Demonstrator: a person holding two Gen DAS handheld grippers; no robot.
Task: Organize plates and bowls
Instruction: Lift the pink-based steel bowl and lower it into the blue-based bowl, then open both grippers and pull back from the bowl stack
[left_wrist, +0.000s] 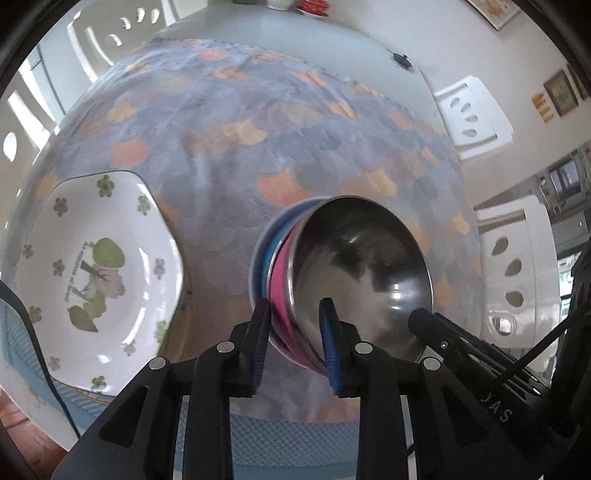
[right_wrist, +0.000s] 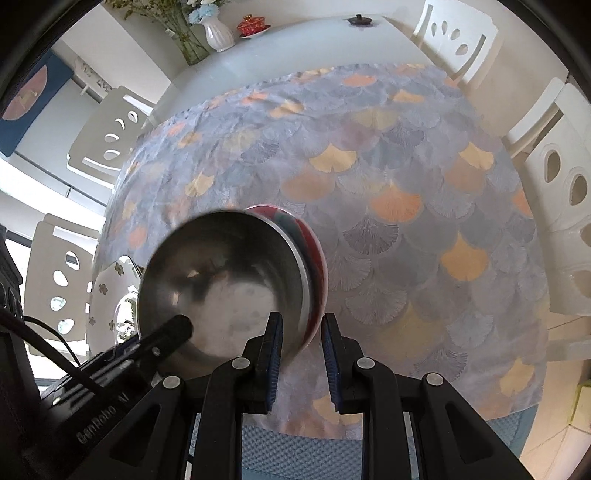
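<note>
Both grippers — left (left_wrist: 295, 332), right (right_wrist: 301, 347) — clamp opposite rims of the nested bowl stack (left_wrist: 354, 273), steel bowl innermost.

Black grippers (left_wrist: 295, 343), blue pads (right_wrist: 274, 354), seemingly ribbed.

Tilted steel-lined bowl stack (left_wrist: 325, 280), flowered white plate (left_wrist: 99, 273) lying left

Steel bowl (right_wrist: 221, 284) hides most of the flowered plate (right_wrist: 110, 295).
</note>
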